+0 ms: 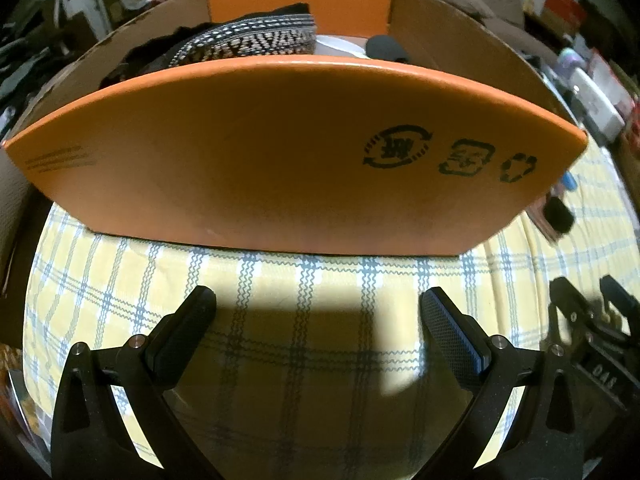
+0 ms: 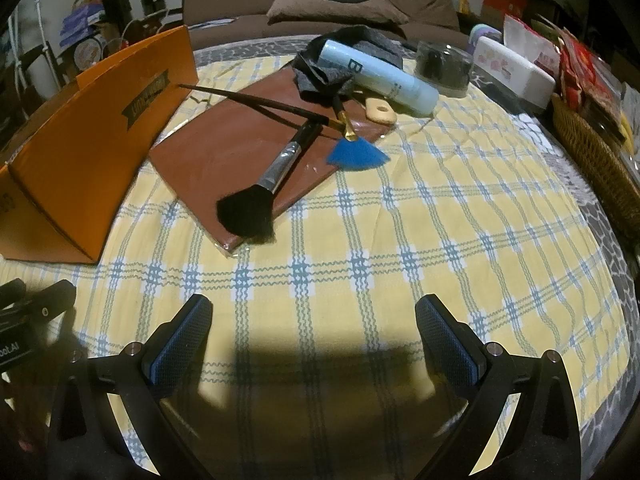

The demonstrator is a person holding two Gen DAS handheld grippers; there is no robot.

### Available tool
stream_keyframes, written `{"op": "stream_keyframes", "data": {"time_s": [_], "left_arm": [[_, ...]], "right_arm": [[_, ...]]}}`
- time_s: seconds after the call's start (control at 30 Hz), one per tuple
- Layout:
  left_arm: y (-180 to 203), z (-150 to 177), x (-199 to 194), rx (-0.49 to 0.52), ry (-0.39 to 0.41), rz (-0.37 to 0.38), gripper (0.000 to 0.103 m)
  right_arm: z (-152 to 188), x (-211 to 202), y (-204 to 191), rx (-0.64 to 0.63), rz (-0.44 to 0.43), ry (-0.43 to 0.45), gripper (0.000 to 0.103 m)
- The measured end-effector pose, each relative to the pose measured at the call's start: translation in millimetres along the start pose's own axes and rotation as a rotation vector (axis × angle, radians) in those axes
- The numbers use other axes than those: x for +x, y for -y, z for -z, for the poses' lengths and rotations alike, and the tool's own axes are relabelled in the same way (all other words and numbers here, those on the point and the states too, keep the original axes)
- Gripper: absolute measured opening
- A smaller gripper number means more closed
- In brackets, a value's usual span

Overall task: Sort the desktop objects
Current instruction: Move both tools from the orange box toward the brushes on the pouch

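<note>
An orange cardboard box (image 1: 280,152) fills the left wrist view, holding a patterned strap (image 1: 248,42) and a white item. My left gripper (image 1: 318,308) is open and empty, low in front of the box. The box also shows in the right wrist view (image 2: 80,148) at left. A brown notebook (image 2: 224,152) lies beside it with a black powder brush (image 2: 260,196), a thin dark brush (image 2: 256,100) and a blue fan brush (image 2: 354,152) on it. A pale blue bottle (image 2: 380,76) and grey cloth (image 2: 336,68) lie behind. My right gripper (image 2: 314,316) is open and empty.
A yellow plaid tablecloth (image 2: 420,240) covers the table. A dark clear-lidded tub (image 2: 442,66), a white box (image 2: 516,68) and a wicker basket (image 2: 600,160) stand at the right edge. A brown sofa (image 2: 320,4) is behind. The other gripper shows at far left (image 2: 32,300).
</note>
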State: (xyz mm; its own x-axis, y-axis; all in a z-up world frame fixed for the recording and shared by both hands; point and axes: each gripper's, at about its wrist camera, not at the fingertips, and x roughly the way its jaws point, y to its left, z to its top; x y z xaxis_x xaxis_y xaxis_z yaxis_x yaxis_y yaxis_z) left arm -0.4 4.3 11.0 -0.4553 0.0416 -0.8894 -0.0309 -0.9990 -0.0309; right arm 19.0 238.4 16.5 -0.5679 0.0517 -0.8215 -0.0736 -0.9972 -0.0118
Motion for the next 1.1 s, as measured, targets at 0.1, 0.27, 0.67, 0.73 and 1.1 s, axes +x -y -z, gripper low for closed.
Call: {"op": "stream_keyframes", "data": {"time_s": [0.1, 0.27, 0.67, 0.73, 1.1], "left_arm": [[0.7, -1.4, -0.8, -0.011, 0.011, -0.001, 0.103], [5.8, -1.5, -1.9, -0.014, -0.002, -0.008, 0.103], [16.6, 6.7, -12.9, 0.006, -0.020, 0.019, 0.103], [16.1, 6.9, -17.6, 0.008, -0.013, 0.032, 0.103], [37.8, 10.4, -92.2, 0.141, 0.198, 0.114, 0.103]], "right_arm": [[-0.6, 0.2, -1.8, 0.008, -0.004, 0.007, 0.103], [2.0, -1.1, 0.1, 0.016, -0.007, 0.013, 0.103], [-9.5, 5.2, -0.1, -0.018, -0.035, -0.127, 0.103], [-10.2, 5.2, 1.2, -0.022, -0.048, -0.143, 0.103], [-33.7, -49.4, 24.2, -0.008, -0.072, -0.035, 0.102]]}}
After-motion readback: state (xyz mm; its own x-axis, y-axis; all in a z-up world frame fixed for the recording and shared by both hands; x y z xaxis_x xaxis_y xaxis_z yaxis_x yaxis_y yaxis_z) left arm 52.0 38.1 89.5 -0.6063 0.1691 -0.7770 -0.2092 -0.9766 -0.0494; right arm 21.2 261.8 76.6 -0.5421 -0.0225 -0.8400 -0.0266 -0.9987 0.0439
